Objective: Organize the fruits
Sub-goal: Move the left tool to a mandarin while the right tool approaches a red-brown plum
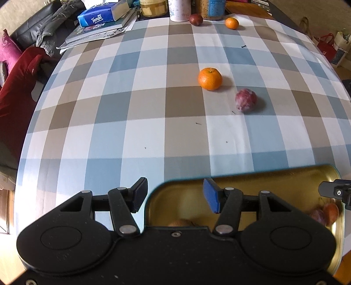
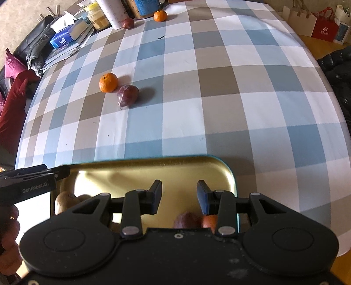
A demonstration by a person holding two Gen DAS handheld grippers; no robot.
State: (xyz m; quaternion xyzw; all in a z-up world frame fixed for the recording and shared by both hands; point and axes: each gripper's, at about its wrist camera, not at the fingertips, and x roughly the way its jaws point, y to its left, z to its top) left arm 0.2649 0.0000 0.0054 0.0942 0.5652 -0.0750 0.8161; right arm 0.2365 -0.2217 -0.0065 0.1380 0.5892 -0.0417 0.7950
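A gold tray (image 1: 285, 178) (image 2: 153, 173) lies at the near table edge under both grippers. It holds brown fruits (image 2: 65, 201), a plum (image 2: 187, 220) and an orange (image 2: 209, 220). Mid-table, an orange (image 1: 210, 79) (image 2: 108, 82) sits beside a reddish plum (image 1: 246, 99) (image 2: 128, 94). At the far edge rest a dark plum (image 1: 196, 19) (image 2: 128, 23) and a small orange (image 1: 231, 23) (image 2: 160, 16). My left gripper (image 1: 175, 195) hangs open over the tray's left rim. Over the tray's middle, my right gripper (image 2: 179, 197) is open, with nothing between its fingers.
A checked cloth covers the table. A tissue pack (image 1: 98, 15), books, jars and a white cup (image 1: 179, 9) crowd the far edge. A sofa with red cushions (image 1: 19, 74) stands left; bags (image 2: 324, 28) sit on the floor at right. A person's hand (image 2: 8, 230) holds the left gripper.
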